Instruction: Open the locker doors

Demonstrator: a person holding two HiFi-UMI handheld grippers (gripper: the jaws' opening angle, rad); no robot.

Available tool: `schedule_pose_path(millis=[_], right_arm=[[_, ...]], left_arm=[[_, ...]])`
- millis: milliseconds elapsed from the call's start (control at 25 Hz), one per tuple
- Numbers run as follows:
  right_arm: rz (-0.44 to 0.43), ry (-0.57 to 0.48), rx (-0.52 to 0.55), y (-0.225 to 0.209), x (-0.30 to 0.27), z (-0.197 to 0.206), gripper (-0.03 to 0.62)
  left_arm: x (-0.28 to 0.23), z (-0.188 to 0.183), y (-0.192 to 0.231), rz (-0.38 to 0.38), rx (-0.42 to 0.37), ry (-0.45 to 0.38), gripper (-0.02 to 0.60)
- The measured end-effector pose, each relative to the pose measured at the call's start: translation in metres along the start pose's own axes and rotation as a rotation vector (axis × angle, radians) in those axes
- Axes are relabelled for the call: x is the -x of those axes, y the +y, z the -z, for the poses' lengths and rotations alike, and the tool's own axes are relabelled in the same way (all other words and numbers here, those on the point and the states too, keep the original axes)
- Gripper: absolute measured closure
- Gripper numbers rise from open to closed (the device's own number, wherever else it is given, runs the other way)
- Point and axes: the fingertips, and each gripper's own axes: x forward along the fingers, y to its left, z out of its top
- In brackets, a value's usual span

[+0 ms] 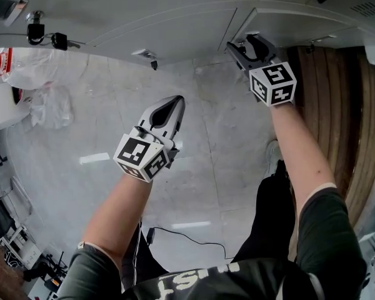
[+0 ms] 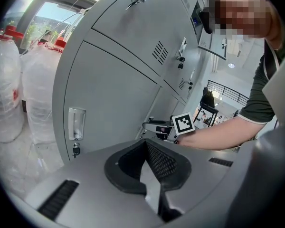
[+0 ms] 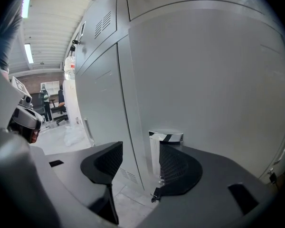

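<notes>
Grey locker doors [image 1: 175,17] run along the top of the head view. My right gripper [image 1: 245,44] is at a lower door [image 3: 213,89], jaws open around its chrome handle [image 3: 165,144]. The handle stands close to the right pad [image 3: 178,167], and I see no pressure on it. A small key [image 3: 155,194] hangs below the handle. My left gripper [image 1: 170,108] hangs over the floor, away from the lockers, shut and empty. In the left gripper view its pads [image 2: 156,160] meet, and another lower door with a recessed handle [image 2: 76,123] and key [image 2: 76,149] lies ahead.
Clear plastic bags [image 1: 40,89] of bottles [image 2: 9,80] stand at the left by the lockers. Keys hang from other doors [image 1: 151,60]. A wooden panel [image 1: 337,105] is at the right. A black cable [image 1: 187,236] lies on the floor by my legs.
</notes>
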Motion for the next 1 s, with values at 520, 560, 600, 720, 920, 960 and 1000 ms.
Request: schedule_pose_path(millis=[520, 560, 600, 720, 920, 960, 1000], right_arm=[[0.096, -0.024, -0.041, 0.008, 0.040, 0.020, 0.369], [0.110, -0.025, -0.048, 0.008, 0.044, 0.022, 0.376], [0.124, -0.025, -0.056, 0.008, 0.047, 0.023, 0.381], [0.165, -0.020, -0.088, 0.006, 0.057, 0.029, 0.404], [0.192, -0.004, -0.093, 0.002, 0.070, 0.036, 0.448], [0.191, -0.003, -0.093, 0.003, 0.072, 0.037, 0.448], [0.190, -0.002, -0.092, 0.003, 0.074, 0.038, 0.450]], left_arm=[[-0.002, 0.006, -0.011, 0.010, 0.008, 0.003, 0.580], [-0.002, 0.006, -0.012, 0.009, 0.008, 0.002, 0.580], [-0.001, 0.006, -0.012, 0.007, 0.008, 0.002, 0.580], [0.000, 0.008, -0.014, 0.008, 0.010, 0.006, 0.580], [0.002, 0.011, -0.022, 0.013, 0.004, 0.014, 0.580], [0.002, 0.011, -0.024, 0.015, 0.002, 0.016, 0.580], [0.002, 0.012, -0.025, 0.017, -0.001, 0.019, 0.580]])
